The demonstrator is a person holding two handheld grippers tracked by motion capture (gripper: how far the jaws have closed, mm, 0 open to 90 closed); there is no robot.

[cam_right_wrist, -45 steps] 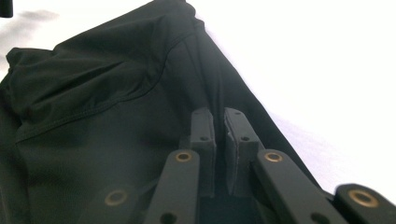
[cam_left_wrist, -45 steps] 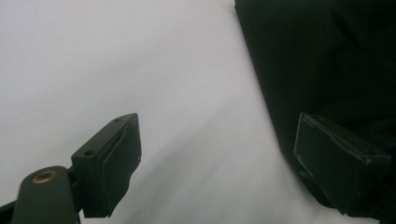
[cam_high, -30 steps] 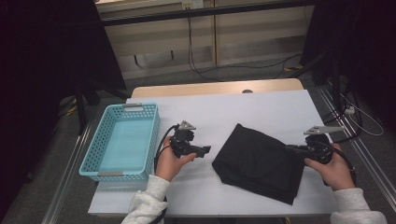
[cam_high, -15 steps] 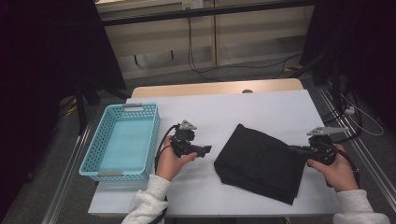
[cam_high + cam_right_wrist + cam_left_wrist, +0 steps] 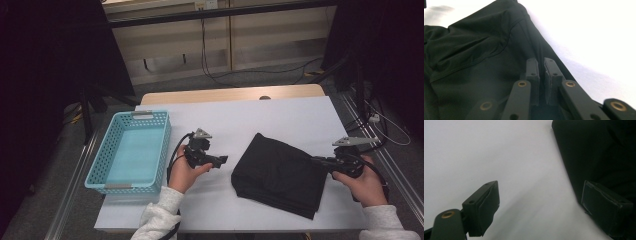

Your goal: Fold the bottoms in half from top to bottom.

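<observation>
A light blue plastic basket [image 5: 129, 152] stands at the left edge of the white table [image 5: 280, 117], far to the left of the folded black cloth [image 5: 280, 175]. Between the basket and the cloth is the left gripper [image 5: 222, 160], held in the person's left hand [image 5: 185, 172]. It points toward the cloth and stops just beside its left edge. In the left gripper view its jaws stand wide apart, with bare table between them; one jaw lies in front of the edge of the cloth [image 5: 599, 157], and I cannot tell if it touches.

The cloth lies flat on the right half of the table, turned at an angle. At its right edge is the right gripper [image 5: 317, 161], held in the right hand [image 5: 365, 185]. In the right gripper view its jaws [image 5: 541, 75] are pressed nearly together over the cloth [image 5: 474, 57]. I cannot tell if fabric is pinched between them.
</observation>
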